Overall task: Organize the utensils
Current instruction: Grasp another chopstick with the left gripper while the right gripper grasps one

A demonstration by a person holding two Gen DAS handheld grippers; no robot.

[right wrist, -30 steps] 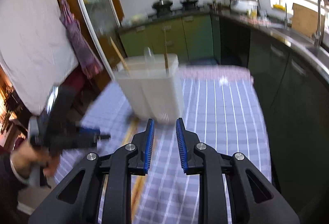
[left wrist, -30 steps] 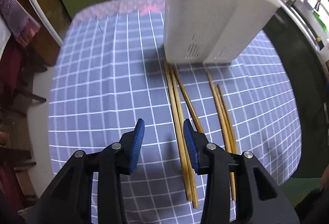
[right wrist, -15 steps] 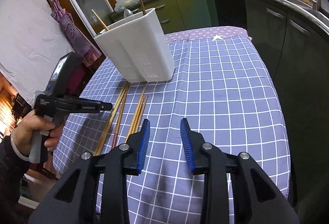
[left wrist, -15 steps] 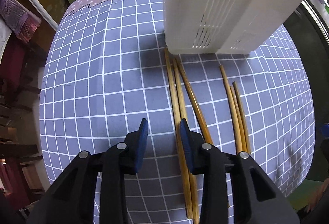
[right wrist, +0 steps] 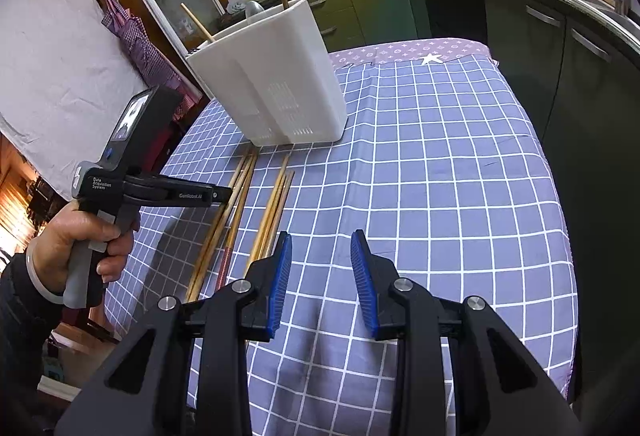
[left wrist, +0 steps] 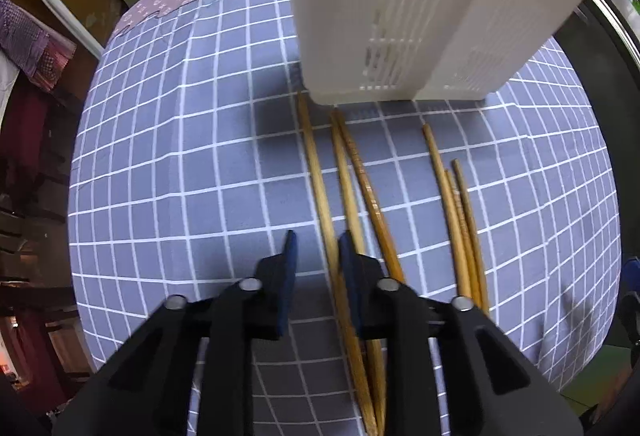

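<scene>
Several wooden chopsticks lie on the blue checked tablecloth [left wrist: 180, 164] in front of a white slotted utensil holder [left wrist: 424, 4]. A left group of three [left wrist: 348, 180] and a right group of three [left wrist: 460, 204] run toward me. My left gripper [left wrist: 316, 248] is open, low over the cloth, its jaws straddling the leftmost chopstick [left wrist: 320, 188]. In the right wrist view the holder [right wrist: 276, 84] has two chopsticks and a spoon in it. My right gripper [right wrist: 320, 256] is open and empty, to the right of the chopsticks [right wrist: 272, 204]. The left gripper [right wrist: 216, 194] shows there too.
The table [right wrist: 460, 156] has a rounded edge, with a patterned purple strip [right wrist: 408, 50] at the far end. Green kitchen cabinets [right wrist: 376, 4] and a dark counter [right wrist: 560, 20] stand beyond and to the right. A hanging checked cloth [right wrist: 132, 36] is at the left.
My left gripper has moved forward and down toward the left chopsticks, its jaws now around the leftmost one. My right gripper has opened wider and tilted down toward the table.
</scene>
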